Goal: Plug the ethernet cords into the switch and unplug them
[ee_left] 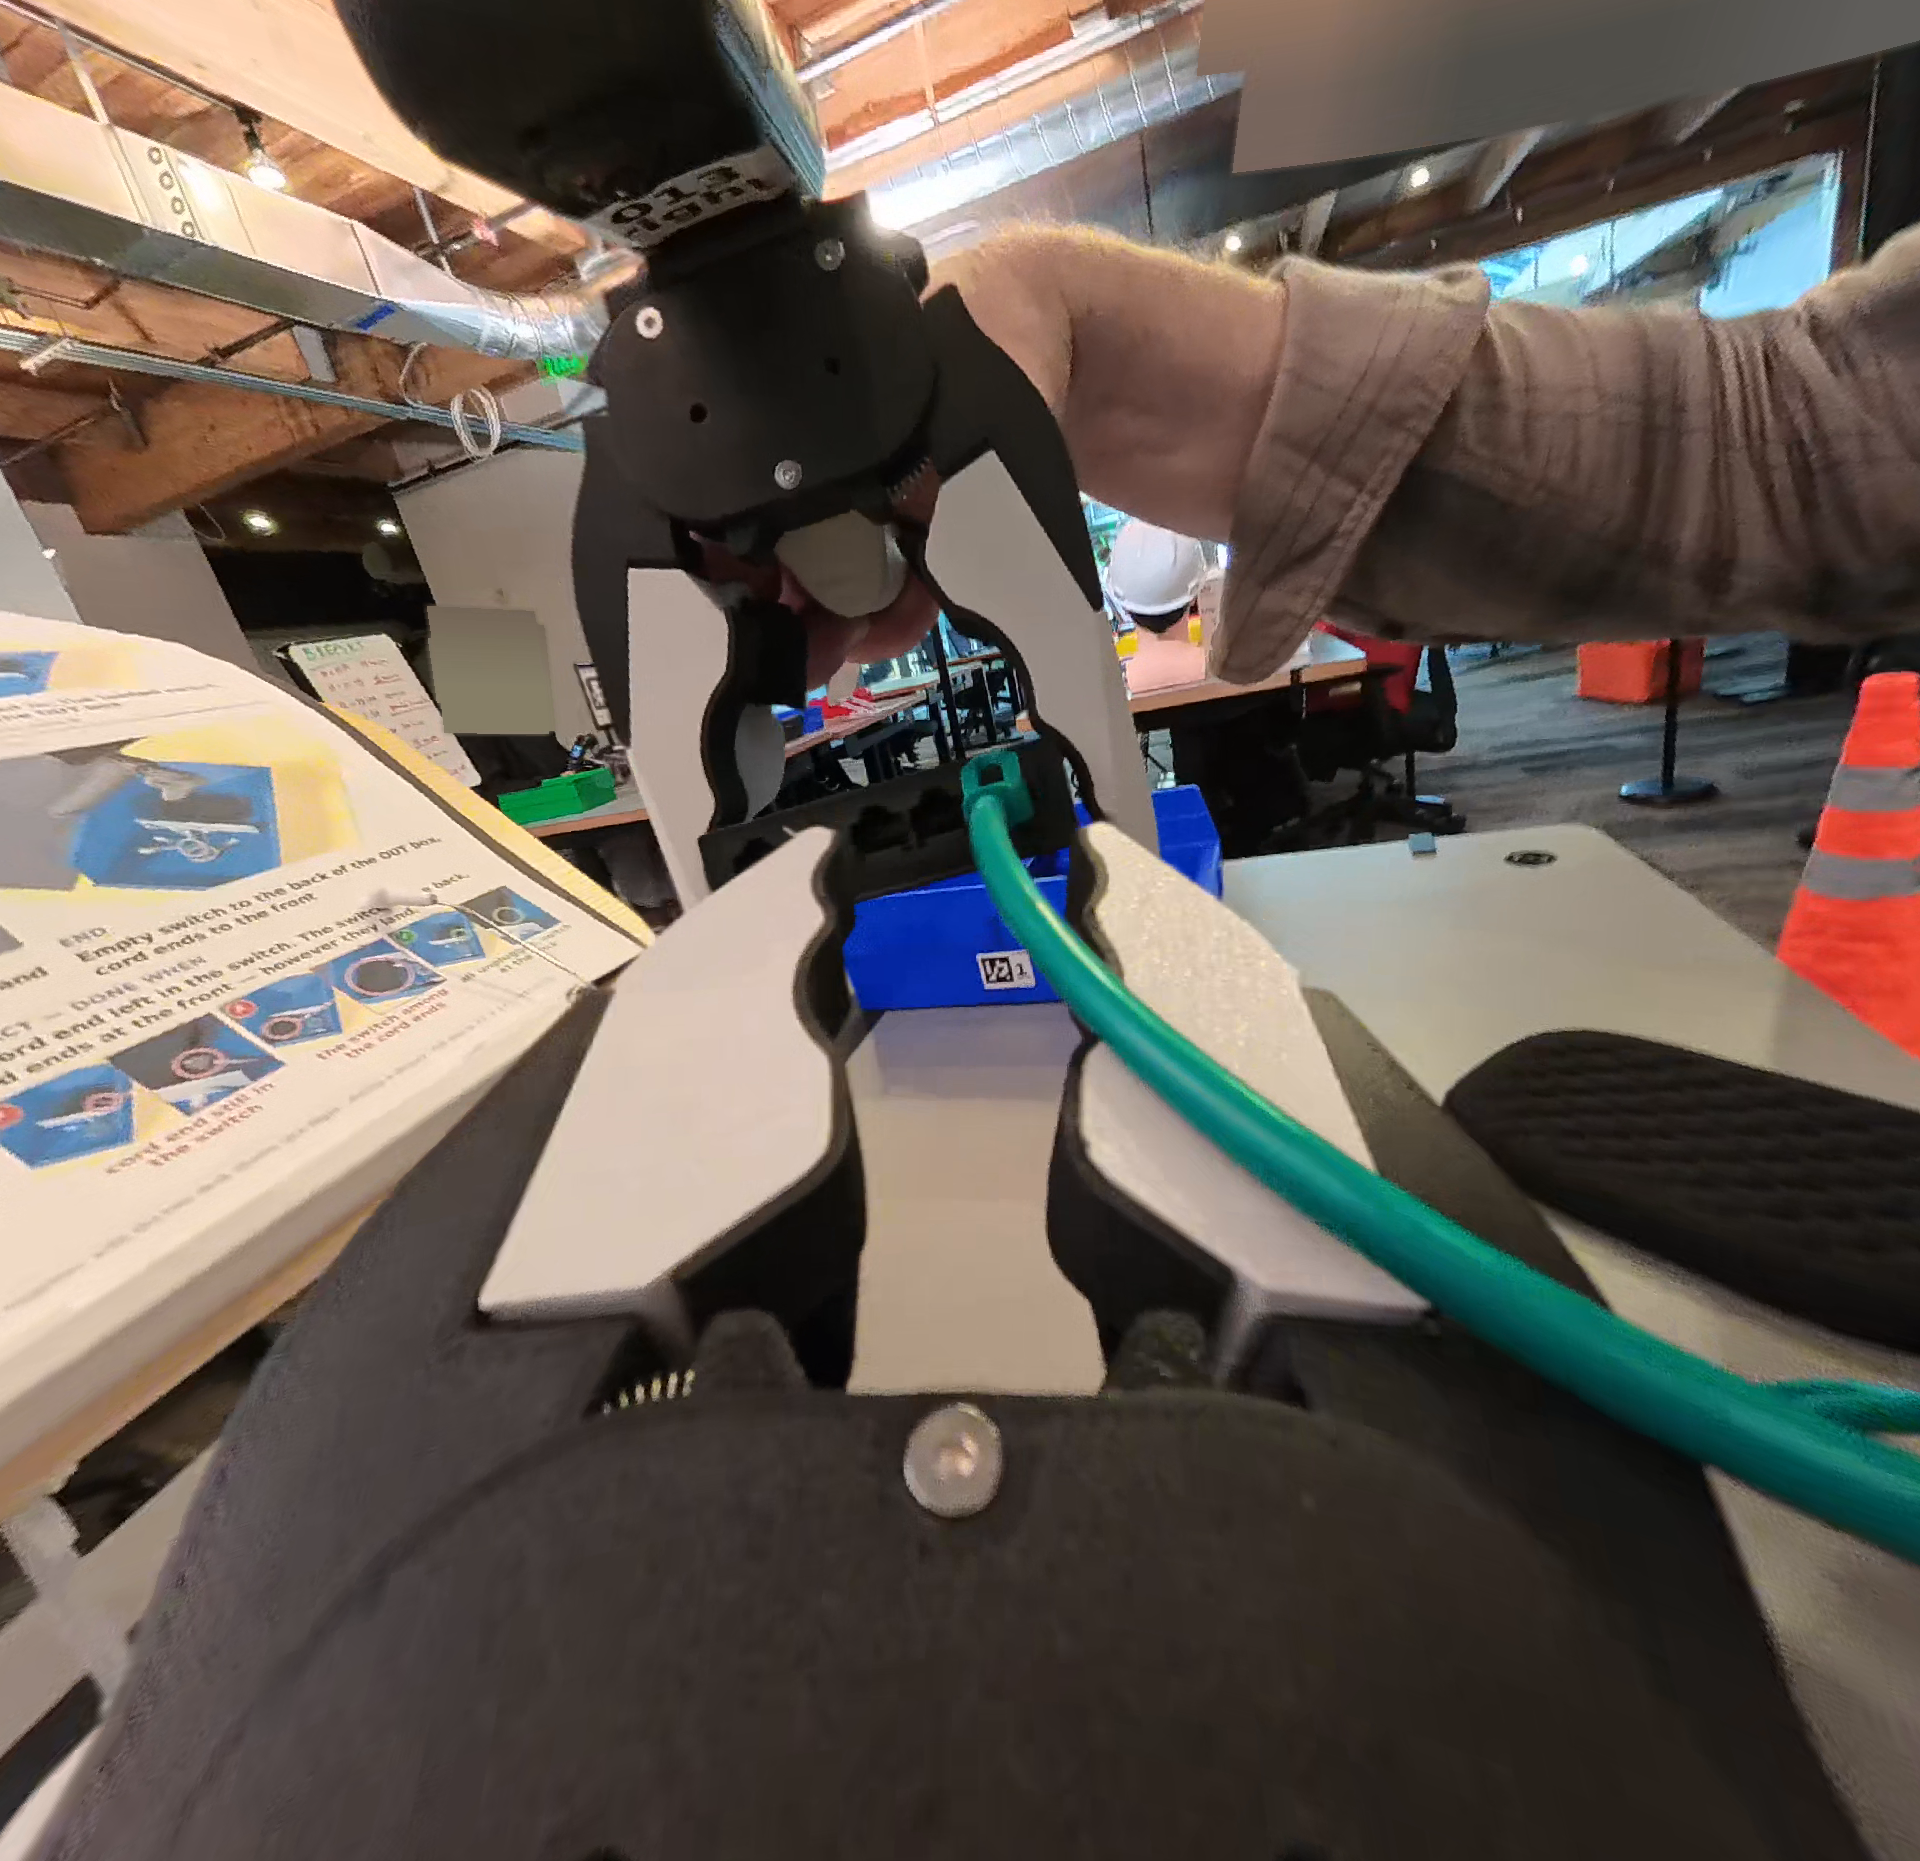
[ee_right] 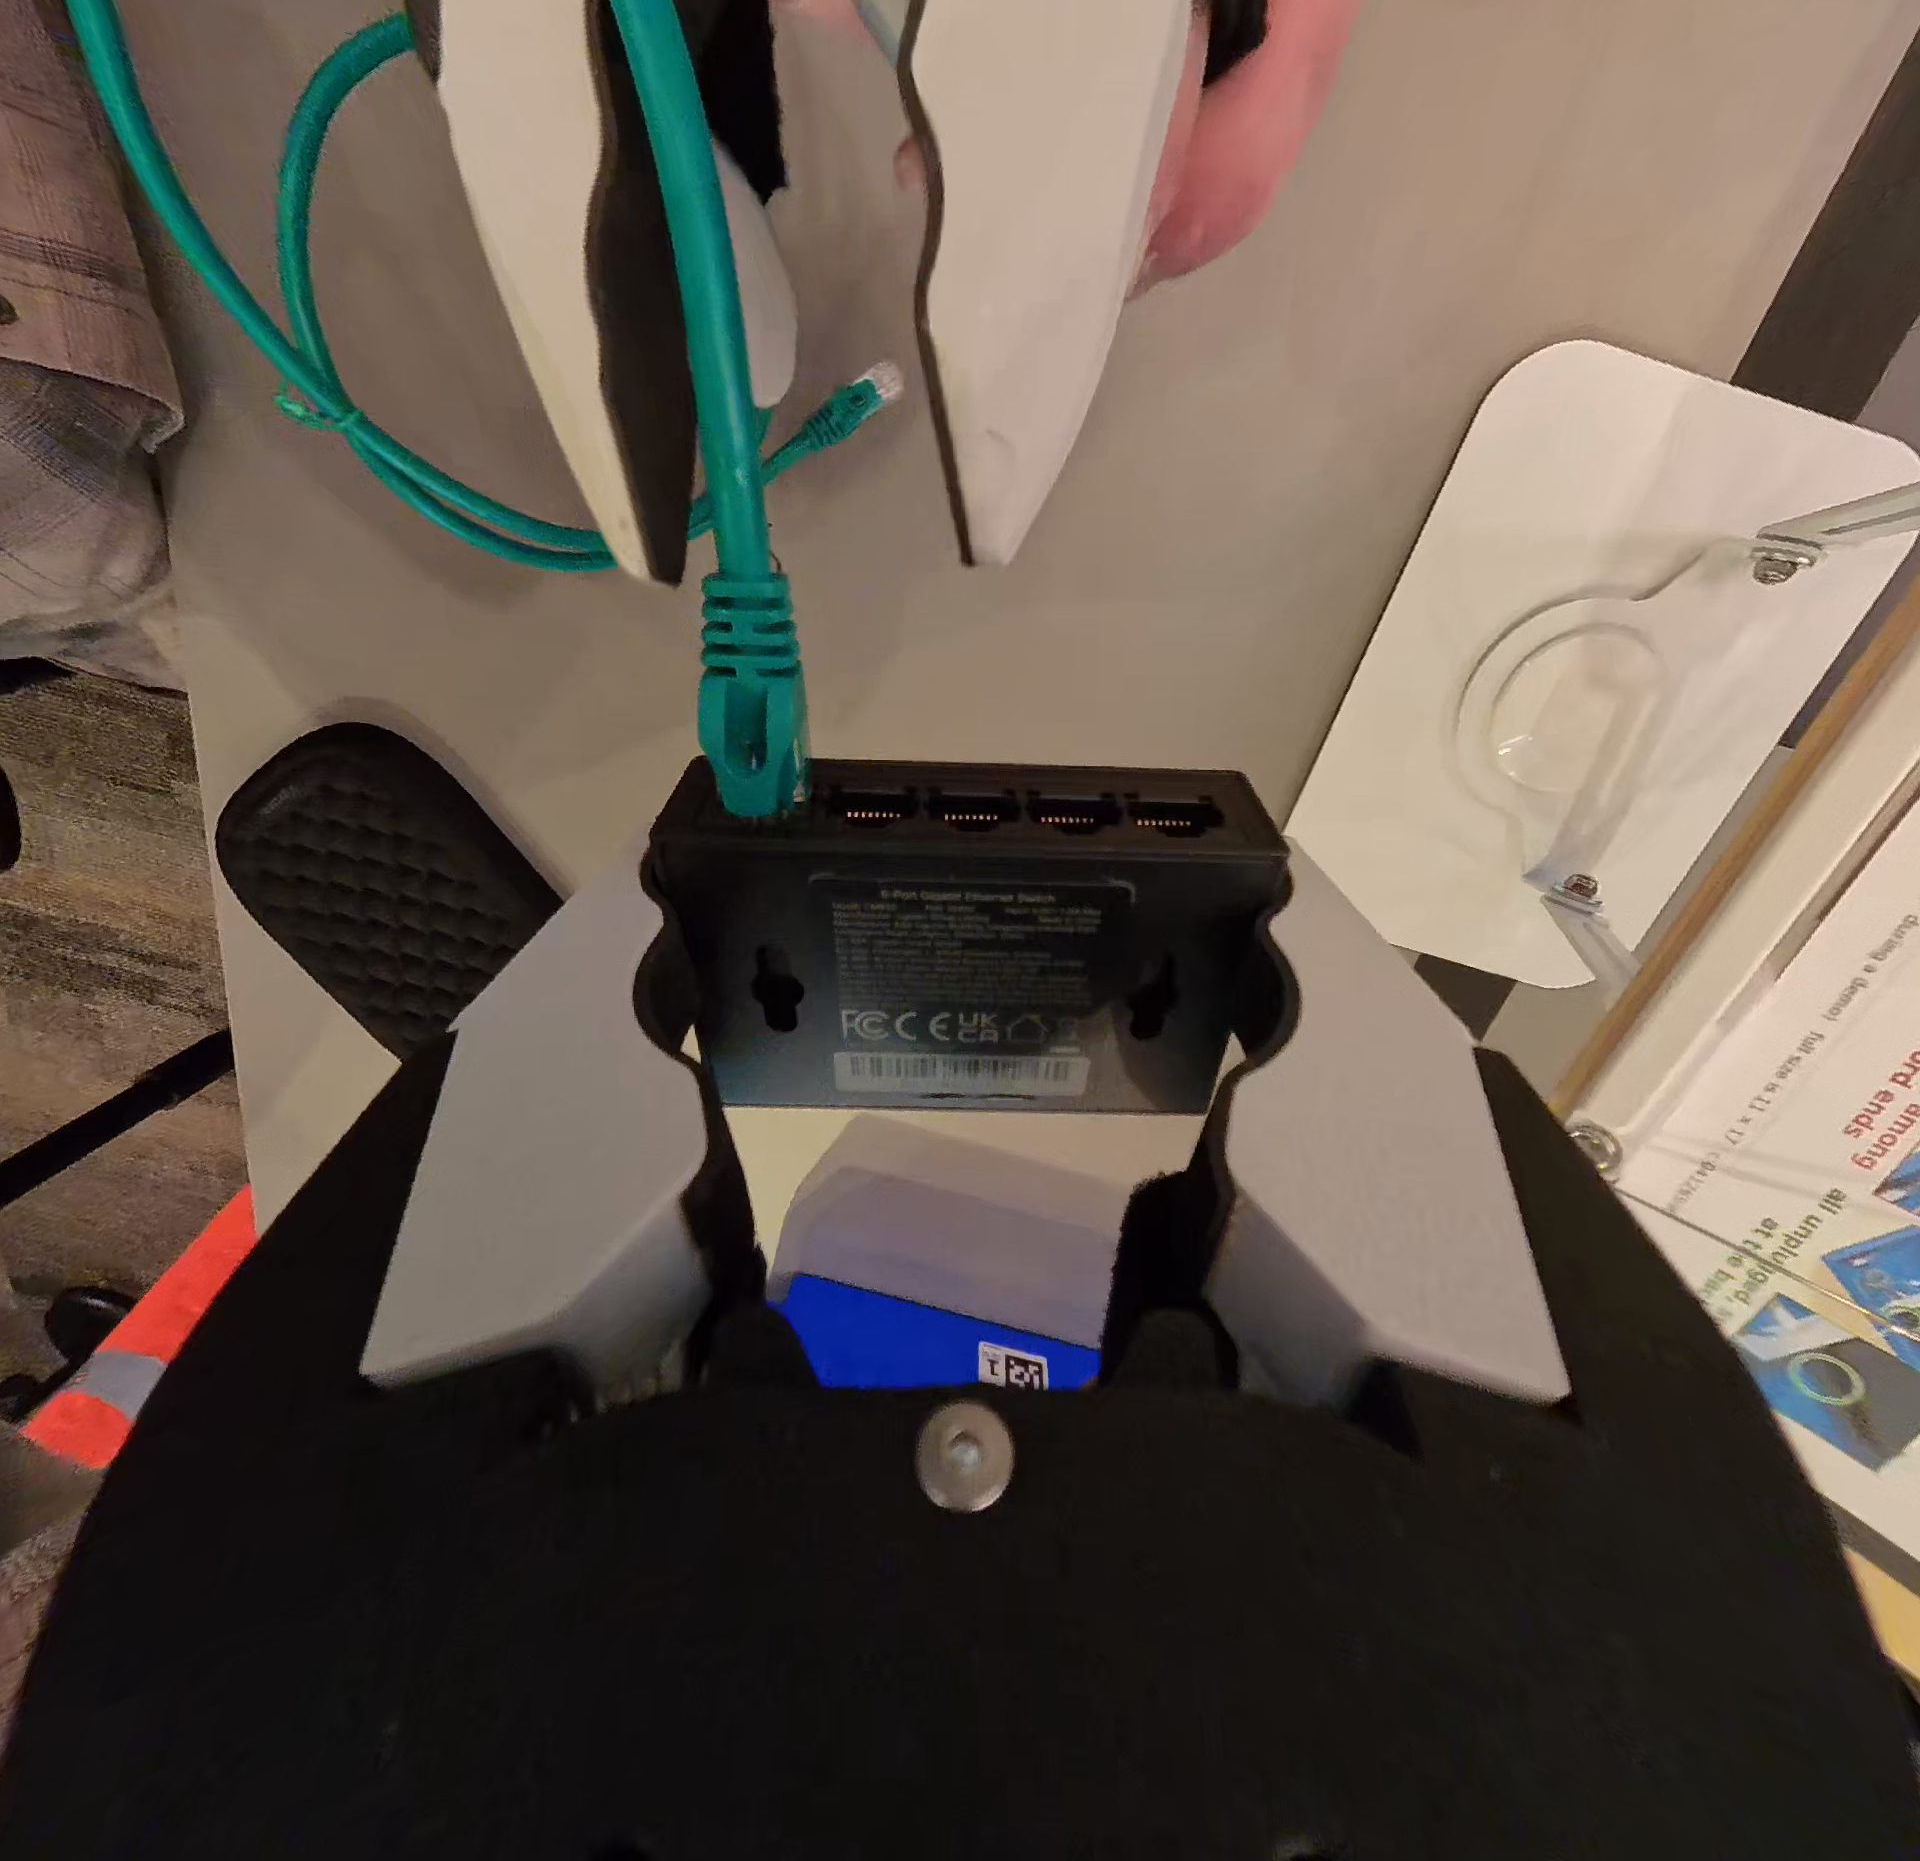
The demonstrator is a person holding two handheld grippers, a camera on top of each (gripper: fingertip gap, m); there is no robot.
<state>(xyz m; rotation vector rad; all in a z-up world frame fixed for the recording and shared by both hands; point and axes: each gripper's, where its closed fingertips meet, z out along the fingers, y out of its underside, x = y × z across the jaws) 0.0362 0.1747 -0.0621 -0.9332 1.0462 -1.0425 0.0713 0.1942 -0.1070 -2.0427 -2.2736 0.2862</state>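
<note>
My right gripper (ee_right: 971, 876) is shut on the black switch (ee_right: 966, 990) and holds it above the table, label side toward its camera and ports facing away. A green ethernet plug (ee_right: 753, 731) sits in the leftmost port; the other ports are empty. My left gripper (ee_right: 821, 554) is open just in front of the ports, and the green cord (ee_right: 675, 201) runs loosely between its fingers. In the left wrist view the cord (ee_left: 1195, 1105) lies over the left gripper's (ee_left: 951, 855) right finger and leads to the plug (ee_left: 997, 783) in the switch (ee_left: 894, 819), held by the right gripper (ee_left: 914, 814). The cord's free plug (ee_right: 862, 398) lies on the table.
A blue bin (ee_left: 935, 938) stands on the white table (ee_left: 1403, 928) beneath the switch. An instruction sheet (ee_left: 208, 928) lies at the left, a black padded rest (ee_left: 1714, 1167) at the right. An orange cone (ee_left: 1860, 855) stands beyond the table. A white plate with a clear holder (ee_right: 1610, 668) is nearby. Spacing between my two grippers at the tips: around 6 cm.
</note>
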